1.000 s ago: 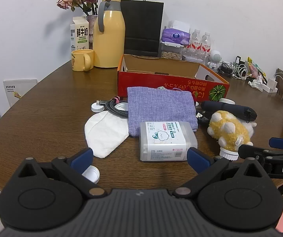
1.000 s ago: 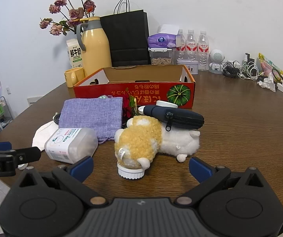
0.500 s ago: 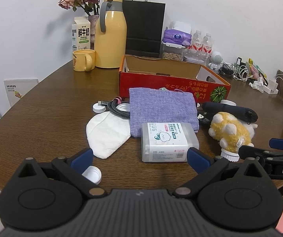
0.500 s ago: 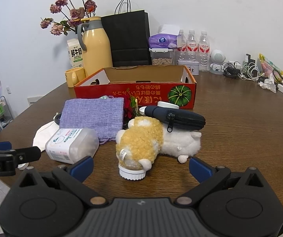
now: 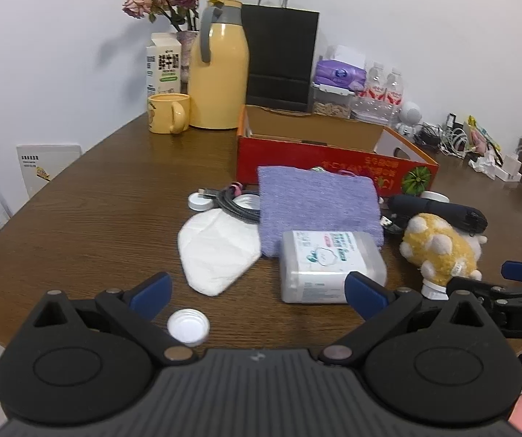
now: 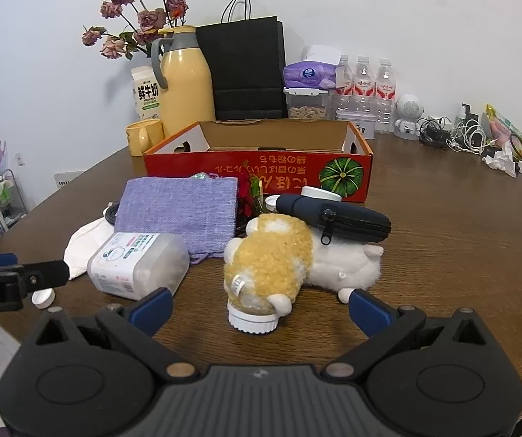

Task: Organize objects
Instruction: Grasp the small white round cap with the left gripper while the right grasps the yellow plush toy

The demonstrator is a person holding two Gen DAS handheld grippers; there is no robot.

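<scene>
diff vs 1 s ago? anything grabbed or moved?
Nothing grabbed or let go. The left gripper has crept slightly toward the clear plastic box; the right gripper has barely shifted, open in front of the plush toy. Table items unmoved.

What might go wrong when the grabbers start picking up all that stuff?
The plush toy leans on a white jar, so lifting it may tip the jar. The loose bottle cap near the table edge could get knocked off. The plastic box overlaps the purple cloth, which may drag.
</scene>
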